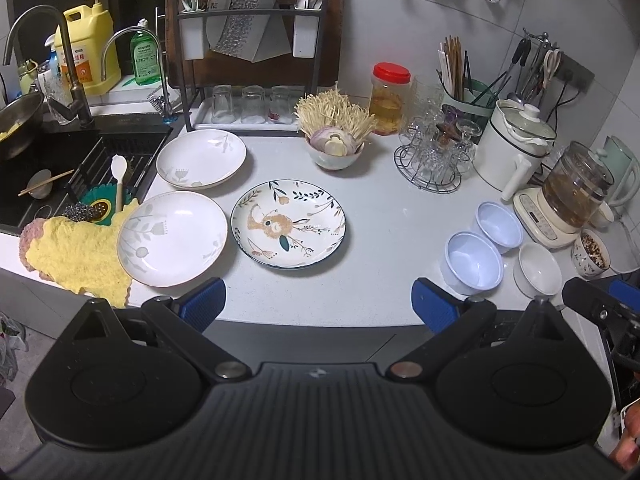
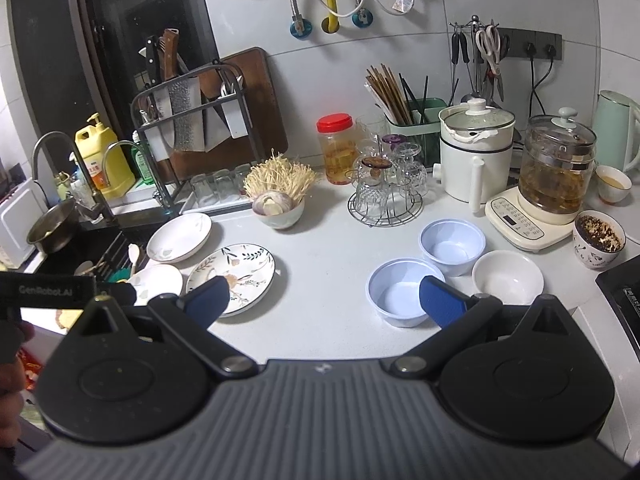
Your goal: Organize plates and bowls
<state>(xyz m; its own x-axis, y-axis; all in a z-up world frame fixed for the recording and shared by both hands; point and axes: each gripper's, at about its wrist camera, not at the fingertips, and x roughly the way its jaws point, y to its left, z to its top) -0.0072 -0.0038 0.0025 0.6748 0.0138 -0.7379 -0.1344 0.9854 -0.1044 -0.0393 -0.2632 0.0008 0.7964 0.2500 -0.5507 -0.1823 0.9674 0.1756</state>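
Both grippers hang wide open and empty. Ahead of the left gripper (image 1: 319, 304) lie three plates (image 1: 289, 223); three bowls (image 2: 406, 294) sit by the right gripper (image 2: 325, 300). Each should probably pinch one rim and lift level before stacking.

White tiled wall (image 2: 340, 72) behind grey countertop (image 1: 384, 248).
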